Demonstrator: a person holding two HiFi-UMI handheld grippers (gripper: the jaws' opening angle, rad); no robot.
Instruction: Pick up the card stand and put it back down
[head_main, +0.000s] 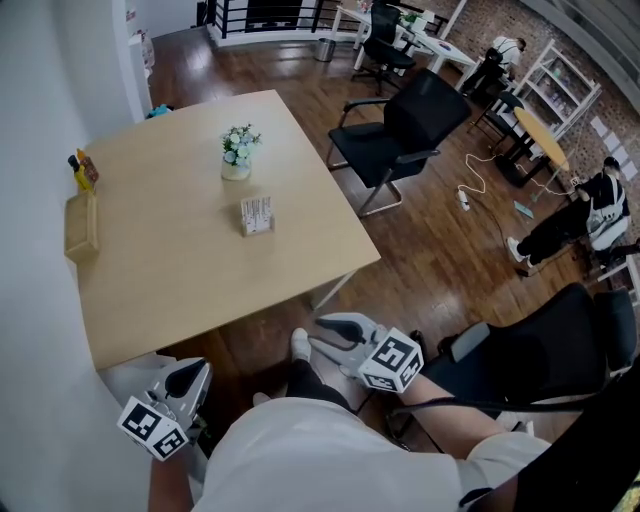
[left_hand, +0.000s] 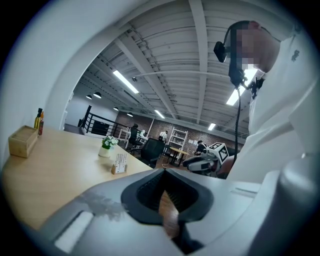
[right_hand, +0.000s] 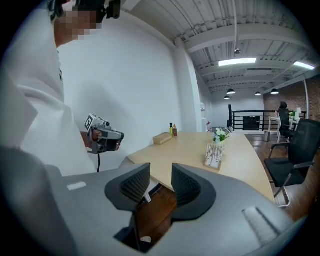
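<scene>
The card stand (head_main: 257, 215), a small wooden base holding white cards upright, sits mid-table just below the flower pot (head_main: 237, 153).

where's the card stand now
In the head view the card stand sits near the middle of the table, on the near side of the flower pot.

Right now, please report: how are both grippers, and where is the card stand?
Left gripper shut, empty; right gripper open, empty; both short of the table. Card stand upright mid-table, untouched. Flower pot behind it, apart.
</scene>
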